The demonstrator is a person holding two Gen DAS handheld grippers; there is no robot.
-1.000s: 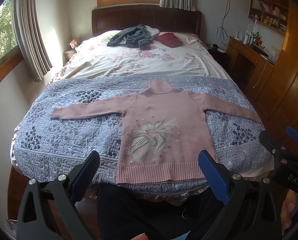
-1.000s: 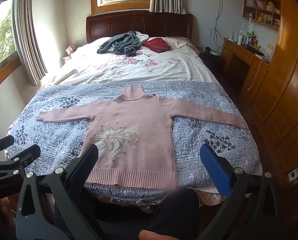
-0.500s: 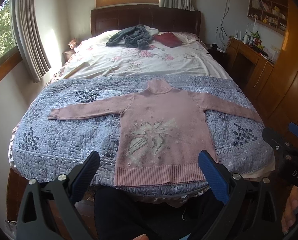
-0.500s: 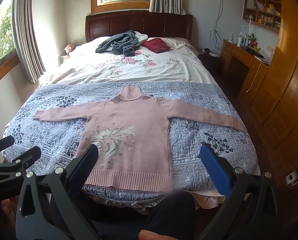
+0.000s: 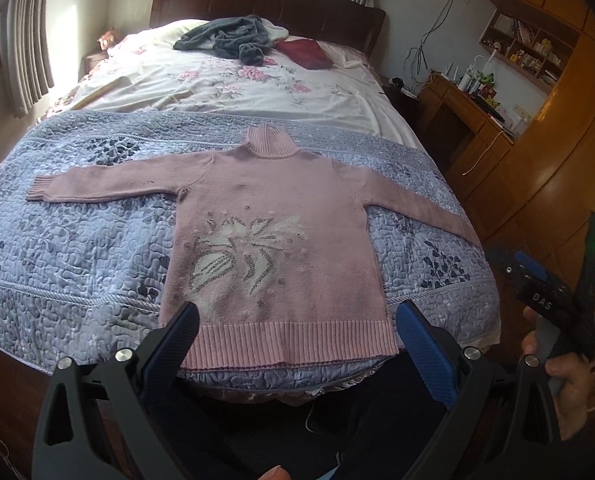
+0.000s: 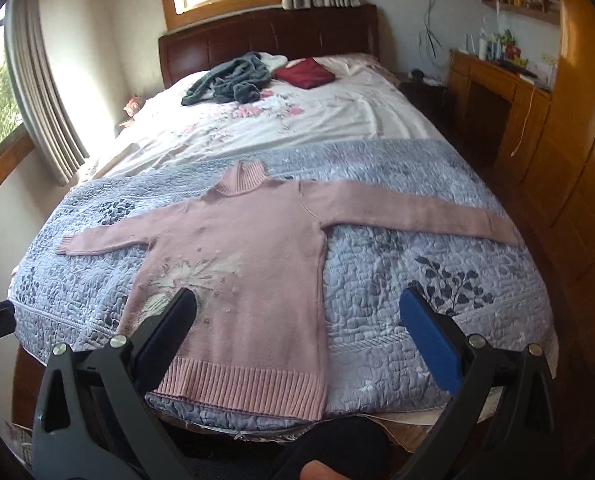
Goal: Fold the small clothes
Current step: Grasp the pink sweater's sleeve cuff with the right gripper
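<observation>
Left wrist view: pink turtleneck sweater [image 5: 281, 232] lies flat at the bed's foot edge, soft, floppy knit. Left gripper [image 5: 295, 334] and right gripper [image 6: 297, 320] spread, empty; pinch cuffs.

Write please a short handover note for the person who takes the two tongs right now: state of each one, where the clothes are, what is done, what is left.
Left tongs: open, empty, near the sweater's hem.
Right tongs: open, empty, above the sweater's lower right side.
Pink sweater: lies flat, front up, on the grey quilt at the foot of the bed, both sleeves spread out sideways, collar toward the headboard.
Also on the bed, far end: a grey garment in a heap and a dark red item.
Done: the sweater is spread out; no fold yet.
Left: fold the sleeves in, then fold the body.
</observation>
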